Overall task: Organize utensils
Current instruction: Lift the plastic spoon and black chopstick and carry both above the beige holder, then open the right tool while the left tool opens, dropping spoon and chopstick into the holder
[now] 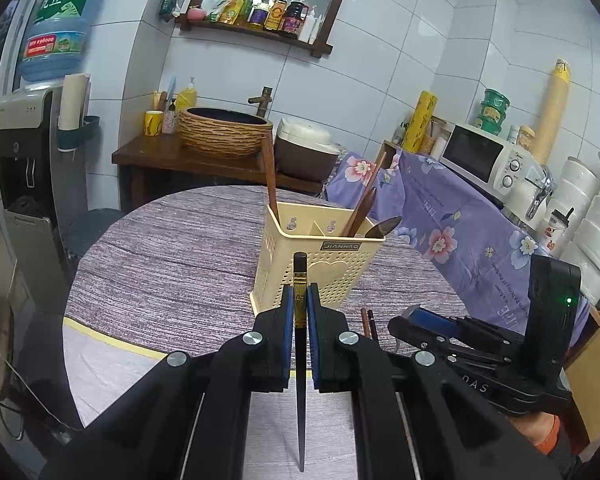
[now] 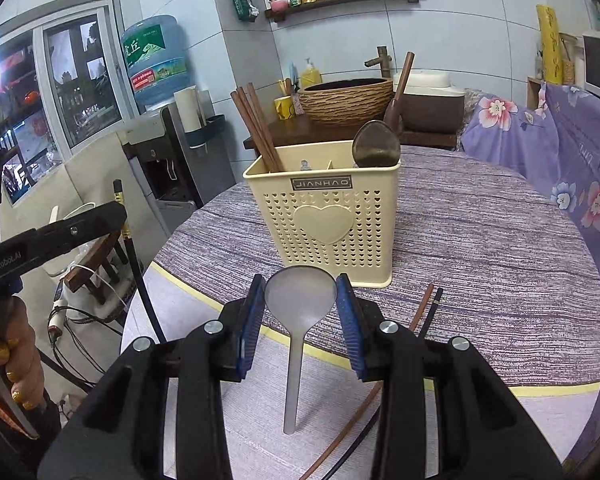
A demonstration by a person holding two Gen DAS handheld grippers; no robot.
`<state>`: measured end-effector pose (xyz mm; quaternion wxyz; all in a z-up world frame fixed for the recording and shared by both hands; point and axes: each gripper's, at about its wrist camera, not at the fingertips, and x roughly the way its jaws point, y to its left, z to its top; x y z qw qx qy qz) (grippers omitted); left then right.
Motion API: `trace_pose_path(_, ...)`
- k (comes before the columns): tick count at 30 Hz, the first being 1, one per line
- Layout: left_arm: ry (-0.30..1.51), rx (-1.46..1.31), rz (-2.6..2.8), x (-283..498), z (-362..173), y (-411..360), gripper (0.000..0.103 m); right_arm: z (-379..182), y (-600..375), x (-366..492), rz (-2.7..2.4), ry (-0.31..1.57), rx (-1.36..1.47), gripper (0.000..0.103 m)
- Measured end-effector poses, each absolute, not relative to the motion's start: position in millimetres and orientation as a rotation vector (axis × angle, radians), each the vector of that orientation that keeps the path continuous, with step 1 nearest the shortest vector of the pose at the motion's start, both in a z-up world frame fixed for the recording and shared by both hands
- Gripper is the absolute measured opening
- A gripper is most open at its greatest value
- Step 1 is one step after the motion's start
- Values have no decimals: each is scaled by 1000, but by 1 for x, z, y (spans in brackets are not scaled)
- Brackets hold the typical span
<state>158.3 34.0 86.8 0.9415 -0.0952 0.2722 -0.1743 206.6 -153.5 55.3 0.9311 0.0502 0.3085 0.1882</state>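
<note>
A person's left gripper [image 1: 299,304] clamps a black chopstick [image 1: 299,280] tight between its blue pads, the stick standing upright just in front of a cream utensil holder [image 2: 324,216] on a round table [image 2: 480,248] with a purple striped cloth. The right gripper [image 2: 300,300] has its jaws narrowed onto the bowl of a translucent white spoon [image 2: 300,292], handle hanging down. Brown chopsticks [image 2: 256,128] lean in the holder's left compartment, 2 dark spoons [image 2: 376,144] in its right. Another 2 loose chopsticks [image 2: 426,312], 1 brown and 1 black, lie on the cloth beside the holder.
</note>
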Motion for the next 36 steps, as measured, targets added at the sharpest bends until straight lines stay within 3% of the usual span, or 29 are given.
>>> trace_pose_path(11, 487, -196, -375, 161, 121, 34, 8, 97, -150, 212, 409, 544, 75, 37)
trace_pose_path(19, 309, -223, -350, 200, 232, 37, 8, 210, -138, 243, 348, 314, -11, 37)
trace_pose_path(23, 236, -237, -264, 230, 257, 31, 8, 232, -131, 276, 280, 272, -29, 37)
trace_pose_path(36, 315, -216, -190, 266, 154, 7, 8, 136, -131, 332, 225, 448, -45, 37)
